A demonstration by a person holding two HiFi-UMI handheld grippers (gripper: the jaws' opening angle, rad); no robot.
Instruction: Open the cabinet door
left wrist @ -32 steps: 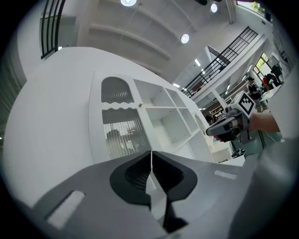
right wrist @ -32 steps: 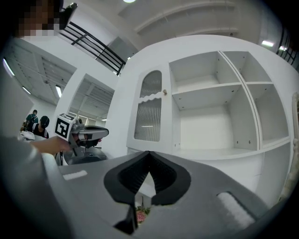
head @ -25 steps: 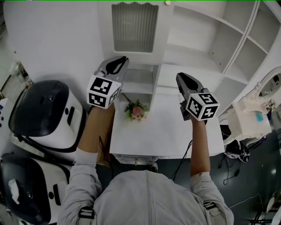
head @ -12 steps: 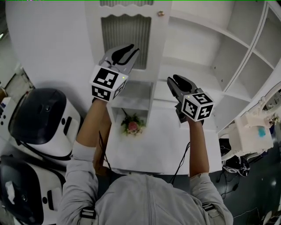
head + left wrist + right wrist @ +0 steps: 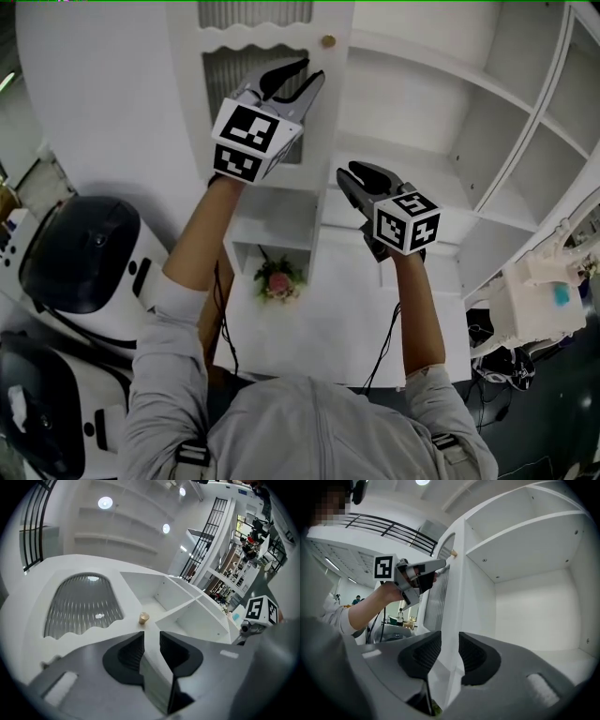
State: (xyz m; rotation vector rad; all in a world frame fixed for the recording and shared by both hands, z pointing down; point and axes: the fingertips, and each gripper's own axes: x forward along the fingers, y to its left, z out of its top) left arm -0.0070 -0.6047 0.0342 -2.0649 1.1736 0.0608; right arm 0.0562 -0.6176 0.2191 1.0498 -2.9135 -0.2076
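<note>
Both grippers' jaws have just been opening and are spread, with nothing pinched between them. The left gripper point(image 5: 305, 75) is raised before the cabinet door point(image 5: 221, 67), its tips near the gold knob point(image 5: 328, 41) at the door's right edge. The right gripper point(image 5: 352, 175) is held lower, beside open shelves point(image 5: 441, 103).

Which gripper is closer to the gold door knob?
Left. The left gripper is just short of the knob; the right gripper is farther off, below it. Both grippers' jaws have just been opening, nothing between them.
</note>
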